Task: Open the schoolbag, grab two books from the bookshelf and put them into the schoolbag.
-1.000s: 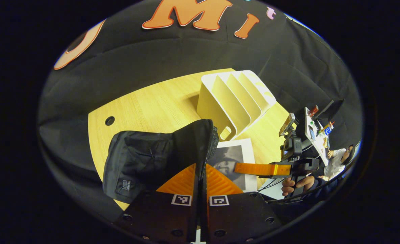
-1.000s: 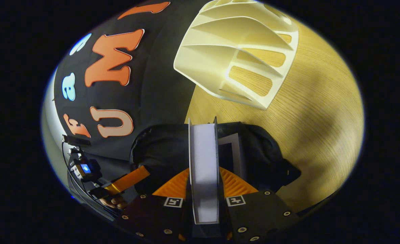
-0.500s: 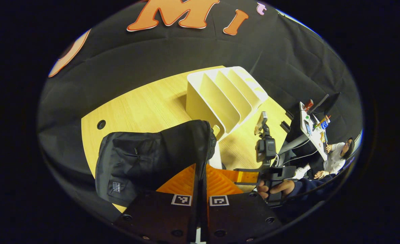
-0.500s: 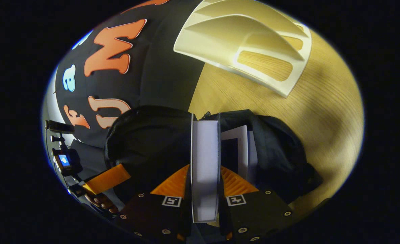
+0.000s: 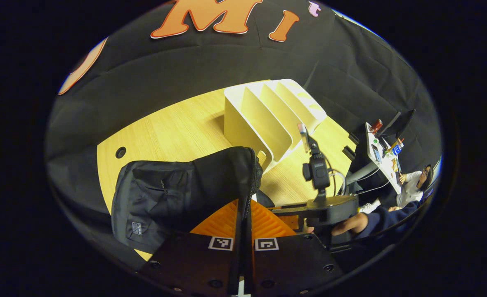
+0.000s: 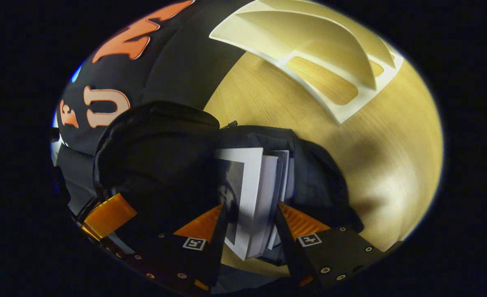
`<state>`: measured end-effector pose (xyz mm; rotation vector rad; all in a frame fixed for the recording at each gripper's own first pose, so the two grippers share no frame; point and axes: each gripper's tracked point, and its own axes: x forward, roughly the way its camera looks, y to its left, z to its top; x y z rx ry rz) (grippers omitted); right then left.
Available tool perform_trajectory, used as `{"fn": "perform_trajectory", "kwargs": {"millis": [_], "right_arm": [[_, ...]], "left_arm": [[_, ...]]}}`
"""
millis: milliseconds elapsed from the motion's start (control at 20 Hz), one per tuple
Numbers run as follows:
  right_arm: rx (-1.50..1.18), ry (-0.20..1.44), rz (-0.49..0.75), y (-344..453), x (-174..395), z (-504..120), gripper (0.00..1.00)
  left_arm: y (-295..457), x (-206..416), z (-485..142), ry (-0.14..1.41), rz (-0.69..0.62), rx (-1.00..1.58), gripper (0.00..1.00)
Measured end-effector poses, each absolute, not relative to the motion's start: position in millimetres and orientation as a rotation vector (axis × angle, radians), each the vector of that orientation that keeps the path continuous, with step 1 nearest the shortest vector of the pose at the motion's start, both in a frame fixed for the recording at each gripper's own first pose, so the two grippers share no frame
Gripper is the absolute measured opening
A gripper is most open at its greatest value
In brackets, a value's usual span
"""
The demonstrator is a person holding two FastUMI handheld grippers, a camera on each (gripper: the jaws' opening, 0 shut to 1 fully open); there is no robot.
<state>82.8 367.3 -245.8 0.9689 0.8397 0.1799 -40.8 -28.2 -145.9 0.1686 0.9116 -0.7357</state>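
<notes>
The black schoolbag (image 5: 165, 198) stands on the wooden table (image 5: 177, 128), and my left gripper (image 5: 243, 206) is shut on the bag's zipper edge, holding the flap up. In the right gripper view the bag (image 6: 157, 152) gapes open. A white book with a grey portrait cover (image 6: 243, 185) sits tilted in the opening, between the spread fingers of my right gripper (image 6: 249, 222), which is open. A second book (image 6: 284, 173) stands just behind it in the bag. The white bookshelf (image 5: 268, 115) stands behind the bag with bare slots (image 6: 322, 70).
A hand (image 5: 351, 225) holds the right gripper (image 5: 322, 206) just right of the bag. A round cable hole (image 5: 120, 152) lies in the table's left part. Beyond the table's right edge stand a cluttered desk (image 5: 386, 152) and a seated person (image 5: 414, 185).
The right gripper has lowered the book into the bag and parted its fingers; the book now leans to one side. The left gripper keeps its hold on the bag's edge.
</notes>
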Motion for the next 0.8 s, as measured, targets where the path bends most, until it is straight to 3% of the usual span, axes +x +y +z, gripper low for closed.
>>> {"fn": "perform_trajectory", "kwargs": {"millis": [50, 100, 200, 300, 400, 500, 550, 600, 750, 800], "right_arm": [[0.908, 0.839, 0.153, 354.2, 82.5, -241.3, 0.56], [0.847, 0.821, 0.130, 337.9, 82.9, -238.7, 0.80], [0.746, 0.774, 0.064, 297.6, 79.2, -226.9, 0.89], [0.682, 0.687, -0.005, 255.7, 78.0, -206.5, 0.93], [0.605, 0.592, -0.058, 213.4, 76.3, -182.7, 0.94], [0.520, 0.512, -0.100, 172.3, 73.7, -159.9, 0.95], [0.474, 0.481, -0.109, 154.9, 74.5, -149.0, 0.96], [0.428, 0.451, -0.122, 140.9, 75.3, -138.1, 0.96], [0.288, 0.348, -0.113, 100.5, 66.8, -94.1, 0.96], [0.223, 0.286, -0.115, 86.4, 65.2, -75.7, 0.96]], "left_arm": [[-29.3, -42.0, -149.4, 0.911, -0.731, 0.164, 0.05], [-29.9, -43.1, -150.5, 0.902, -0.724, 0.158, 0.05], [-34.8, -45.7, -150.7, 0.880, -0.706, 0.149, 0.06], [-43.3, -47.6, -149.0, 0.845, -0.680, 0.140, 0.13], [-55.0, -52.5, -144.9, 0.812, -0.649, 0.118, 0.28], [-74.8, -52.5, -131.7, 0.756, -0.620, 0.086, 0.48], [-87.1, -52.7, -122.2, 0.726, -0.600, 0.062, 0.64], [-99.6, -52.3, -111.4, 0.681, -0.578, 0.034, 0.68], [-132.9, -49.8, -74.0, 0.512, -0.470, -0.058, 0.93], [-148.3, -45.5, -53.2, 0.432, -0.440, -0.081, 0.95]]}}
